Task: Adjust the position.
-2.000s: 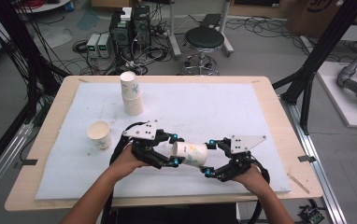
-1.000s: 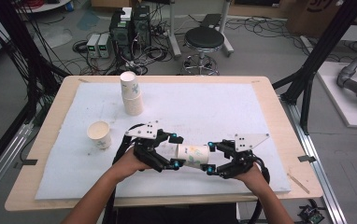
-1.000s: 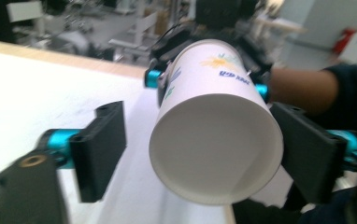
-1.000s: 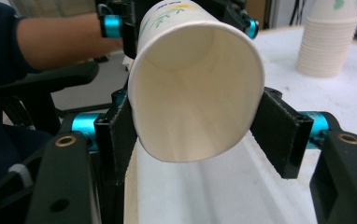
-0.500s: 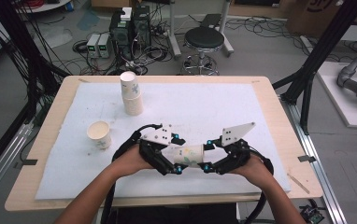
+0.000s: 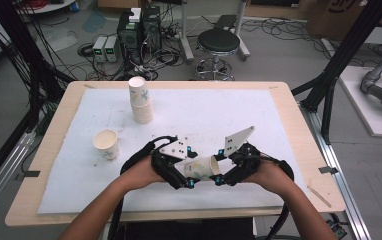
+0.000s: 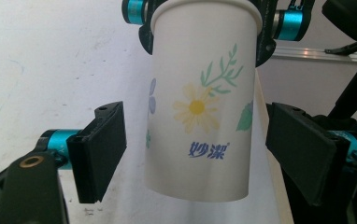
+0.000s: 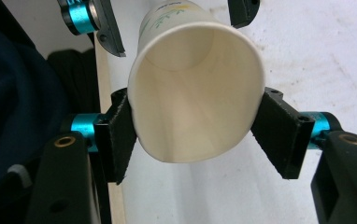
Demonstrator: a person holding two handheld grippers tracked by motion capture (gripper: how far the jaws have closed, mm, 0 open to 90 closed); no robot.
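We grip the paper cup at its rim with our right gripper; our left gripper has let go, its jaws closing slightly without touching. Stacking on the cups at eleven o'clock remains.

One camera looks down over the counter; two ride close on the grippers, sharing the cup.

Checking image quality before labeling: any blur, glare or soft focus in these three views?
High view: even light, no glare, soft and low in detail; the paper cup between both grippers is small. Left gripper view: cup print sharp, the near black fingers slightly soft, background wall washed out. Right gripper view: cup rim crisp, the dark sleeve at left underexposed, the table cover bright but not blown out.
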